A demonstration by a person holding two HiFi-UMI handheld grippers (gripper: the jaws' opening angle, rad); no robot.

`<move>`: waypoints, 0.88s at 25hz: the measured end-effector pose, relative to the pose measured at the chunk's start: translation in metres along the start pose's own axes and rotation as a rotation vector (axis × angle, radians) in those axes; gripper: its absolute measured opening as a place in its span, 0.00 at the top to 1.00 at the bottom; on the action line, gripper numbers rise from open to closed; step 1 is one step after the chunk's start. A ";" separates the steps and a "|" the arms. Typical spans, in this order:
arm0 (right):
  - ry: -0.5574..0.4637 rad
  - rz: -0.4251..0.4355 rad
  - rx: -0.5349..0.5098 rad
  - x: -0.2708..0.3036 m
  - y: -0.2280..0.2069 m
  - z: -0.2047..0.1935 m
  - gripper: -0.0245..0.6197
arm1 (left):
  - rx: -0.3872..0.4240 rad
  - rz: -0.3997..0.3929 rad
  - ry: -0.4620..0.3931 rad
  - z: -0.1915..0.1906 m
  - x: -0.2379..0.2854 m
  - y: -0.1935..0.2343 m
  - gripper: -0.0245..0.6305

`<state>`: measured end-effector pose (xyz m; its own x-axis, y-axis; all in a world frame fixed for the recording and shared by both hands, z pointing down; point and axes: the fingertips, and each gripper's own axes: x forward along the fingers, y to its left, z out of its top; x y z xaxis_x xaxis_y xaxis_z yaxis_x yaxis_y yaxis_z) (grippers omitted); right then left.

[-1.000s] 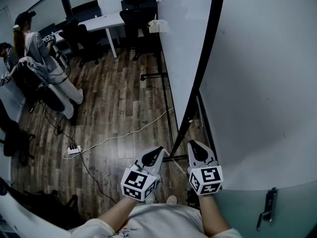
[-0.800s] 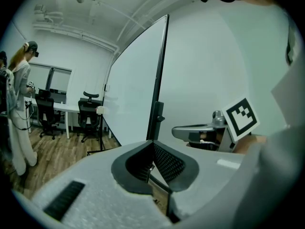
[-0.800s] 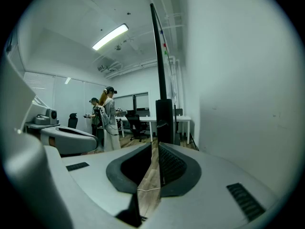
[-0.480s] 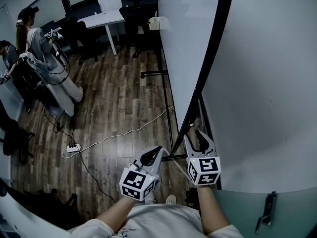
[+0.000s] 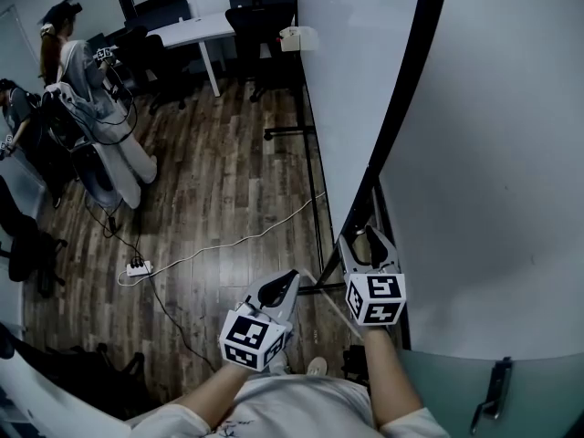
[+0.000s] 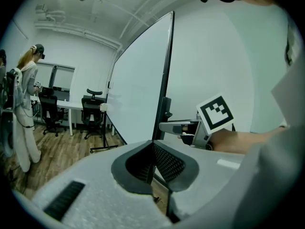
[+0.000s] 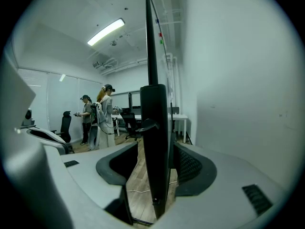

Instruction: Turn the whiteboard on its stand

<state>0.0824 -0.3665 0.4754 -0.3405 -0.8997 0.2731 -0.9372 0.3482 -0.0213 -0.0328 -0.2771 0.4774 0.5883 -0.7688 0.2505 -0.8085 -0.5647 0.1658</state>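
Observation:
The whiteboard [image 5: 351,80] stands on its black stand [image 5: 315,235], its black side frame [image 5: 397,108] running diagonally down toward me. My right gripper [image 5: 363,237] straddles the low end of that frame. Its jaws are opening, and in the right gripper view the frame [image 7: 155,128] stands upright between them with a gap beside it, so my right gripper [image 7: 152,161] does not press on it. My left gripper [image 5: 288,279] hangs lower left, apart from the board. In the left gripper view the left gripper [image 6: 152,149] is shut on nothing, and the board [image 6: 138,89] is ahead.
A white wall [image 5: 511,153] rises right of the board, with a glass door and handle [image 5: 497,381] below it. A power strip [image 5: 139,267] and a cable lie on the wood floor. People [image 5: 68,57], a desk [image 5: 187,30] and chairs [image 5: 265,12] stand at the far left.
My right gripper has moved forward to the board's frame and its jaws have spread from shut to wide around it. The left gripper has stayed put.

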 end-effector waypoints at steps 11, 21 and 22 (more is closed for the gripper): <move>0.018 -0.001 -0.004 0.024 0.000 -0.004 0.65 | -0.003 0.018 0.007 -0.007 -0.005 0.009 0.95; 0.040 -0.011 0.005 0.030 0.001 -0.010 0.65 | -0.009 0.017 0.014 -0.011 -0.012 0.010 0.95; 0.041 -0.013 0.003 0.030 0.001 -0.011 0.65 | -0.008 0.018 0.014 -0.012 -0.011 0.010 0.95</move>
<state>0.0724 -0.3908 0.4943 -0.3251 -0.8925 0.3125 -0.9417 0.3359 -0.0204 -0.0475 -0.2705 0.4874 0.5739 -0.7743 0.2666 -0.8188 -0.5487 0.1690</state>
